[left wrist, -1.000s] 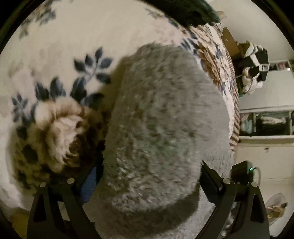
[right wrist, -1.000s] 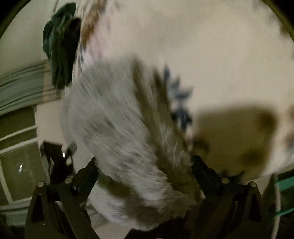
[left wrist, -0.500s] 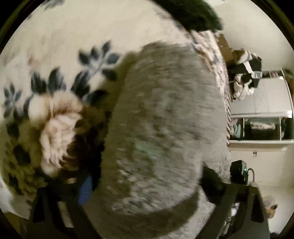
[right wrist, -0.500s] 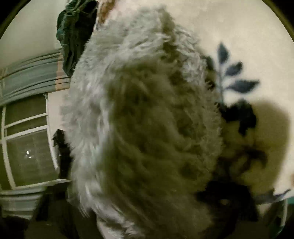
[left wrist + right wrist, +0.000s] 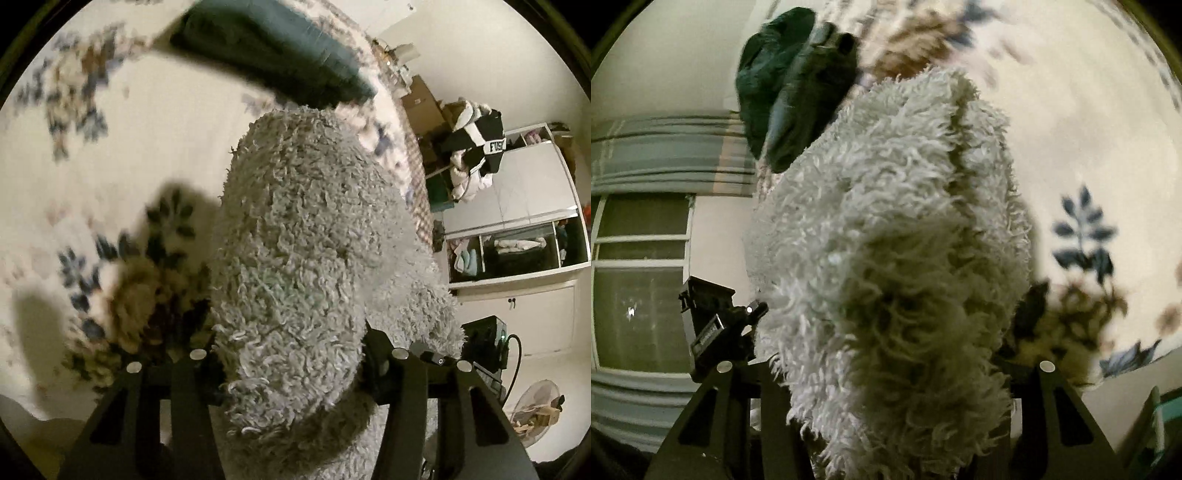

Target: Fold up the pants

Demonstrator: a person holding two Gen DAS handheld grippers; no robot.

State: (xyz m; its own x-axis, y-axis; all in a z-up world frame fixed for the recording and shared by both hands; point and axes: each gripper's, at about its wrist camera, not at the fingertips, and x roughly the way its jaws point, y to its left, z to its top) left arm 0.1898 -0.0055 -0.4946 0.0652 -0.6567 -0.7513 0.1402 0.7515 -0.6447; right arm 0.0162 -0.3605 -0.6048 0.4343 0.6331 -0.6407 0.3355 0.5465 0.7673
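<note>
**user1:** Fuzzy grey fleece fills both views. Those are the pants point(image 5: 295, 258), bunched up thick and lifted above a cream blanket point(image 5: 155, 155) printed with blue leaves and brown flowers.

**user2:** Yep. The left gripper point(image 5: 291, 354) has its two black fingers clamped on the fabric from both sides, and the wad bulges out past them. The right gripper point(image 5: 886, 365) is the same deal, fingers squeezed onto a fat fold of the pants point(image 5: 894, 258).

**user1:** What's the dark thing further back?

**user2:** A dark green garment point(image 5: 273, 55) lying on the blanket beyond the pants. The right view shows it too point(image 5: 790, 85), near the blanket's edge, with a window point(image 5: 639, 280) off to the side. Shelves point(image 5: 517, 243) sit at the left view's far side.
</note>
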